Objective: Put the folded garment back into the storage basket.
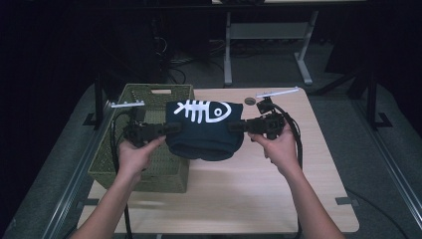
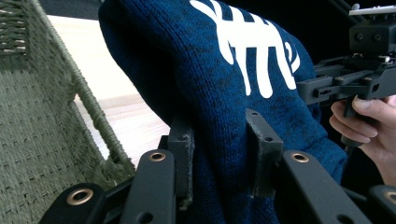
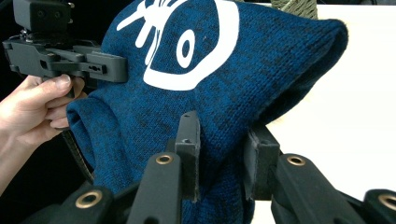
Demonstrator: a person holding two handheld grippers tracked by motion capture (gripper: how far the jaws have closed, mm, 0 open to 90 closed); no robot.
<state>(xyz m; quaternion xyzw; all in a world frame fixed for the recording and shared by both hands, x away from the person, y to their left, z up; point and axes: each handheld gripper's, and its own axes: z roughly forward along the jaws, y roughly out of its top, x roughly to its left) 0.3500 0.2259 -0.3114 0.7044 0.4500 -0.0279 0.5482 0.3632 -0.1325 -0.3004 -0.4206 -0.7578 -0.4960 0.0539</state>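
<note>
A folded dark blue knit sweater (image 1: 204, 130) with a white fish-skeleton print hangs in the air between both hands, above the table's left half. My left gripper (image 1: 171, 128) is shut on its left edge, the knit (image 2: 224, 116) pinched between the jaws' pads (image 2: 183, 154). At the opposite edge my right gripper (image 1: 238, 127) is shut on the fabric (image 3: 219, 107), which bunches between its pads (image 3: 189, 140). The sweater's lower fold sags toward the table.
A green woven basket (image 1: 114, 159) stands at the table's left edge, its rim (image 2: 93, 112) just beside the sweater. The light wooden table (image 1: 249, 199) stretches to the front and right. A small round dark object (image 1: 249, 100) lies near the far edge.
</note>
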